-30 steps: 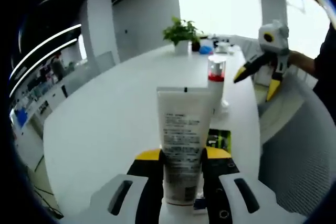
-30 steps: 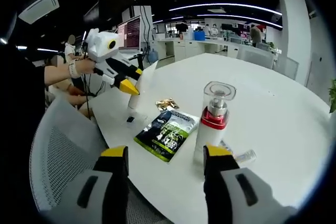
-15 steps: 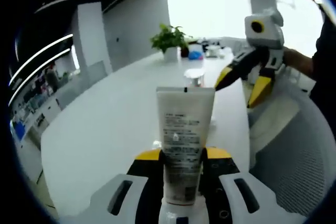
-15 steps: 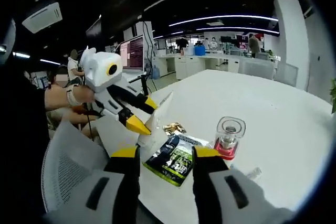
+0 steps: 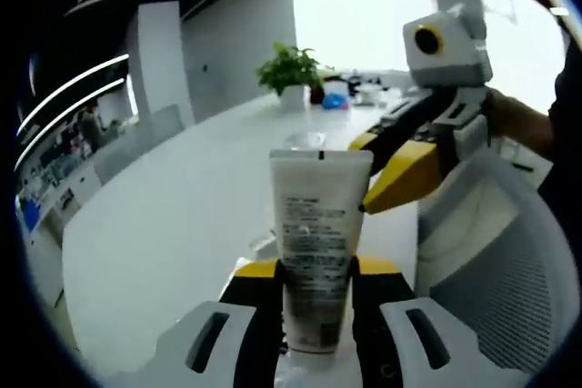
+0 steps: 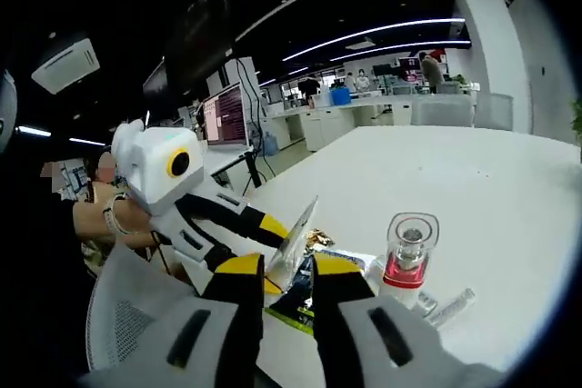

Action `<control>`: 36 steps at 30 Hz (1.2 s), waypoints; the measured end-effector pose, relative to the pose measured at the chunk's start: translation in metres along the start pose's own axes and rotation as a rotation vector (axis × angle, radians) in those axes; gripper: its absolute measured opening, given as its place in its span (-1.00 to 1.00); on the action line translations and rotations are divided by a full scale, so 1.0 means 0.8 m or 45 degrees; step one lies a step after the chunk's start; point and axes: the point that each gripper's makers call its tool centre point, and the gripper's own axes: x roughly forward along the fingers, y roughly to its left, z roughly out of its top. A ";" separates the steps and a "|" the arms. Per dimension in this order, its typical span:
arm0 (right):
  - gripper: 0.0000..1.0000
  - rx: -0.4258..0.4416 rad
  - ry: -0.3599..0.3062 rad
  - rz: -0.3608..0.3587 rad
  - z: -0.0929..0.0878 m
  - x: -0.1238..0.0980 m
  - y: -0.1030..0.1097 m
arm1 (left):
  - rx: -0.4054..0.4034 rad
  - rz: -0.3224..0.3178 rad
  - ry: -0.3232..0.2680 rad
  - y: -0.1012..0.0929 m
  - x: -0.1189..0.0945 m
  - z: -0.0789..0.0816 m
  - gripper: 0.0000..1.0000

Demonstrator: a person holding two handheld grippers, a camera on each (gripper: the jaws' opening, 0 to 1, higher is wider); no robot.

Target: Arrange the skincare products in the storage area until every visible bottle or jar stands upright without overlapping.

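1. The left tool (image 5: pixel 316 270) is clamped on a white tube (image 5: pixel 317 252), held upright above the white tabletop (image 5: pixel 173 215) with its flat crimped end on top and printed text facing the camera
2. In the left gripper view the right tool (image 5: pixel 386 170) reaches in from the right, its yellow tips just beside the top of the tube; whether they touch it cannot be told
3. In the right gripper view the right tool's (image 6: pixel 277 272) jaws stand nearly closed with a narrow gap, the tube's crimped end (image 6: pixel 298 241) rising at that gap; an actual grip cannot be told
4. A clear-capped bottle with a red collar (image 6: pixel 406 256) stands upright near the tabletop's near edge
5. A dark green sachet (image 6: pixel 300 297) lies flat beside it, with a small gold packet (image 6: pixel 317 240) just beyond
6. A potted plant (image 5: pixel 289 70) stands at the tabletop's far end in the left gripper view
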 end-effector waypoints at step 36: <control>-0.88 -0.054 0.028 0.041 0.008 0.014 0.018 | -0.309 -0.138 0.037 -0.019 0.011 -0.007 -0.52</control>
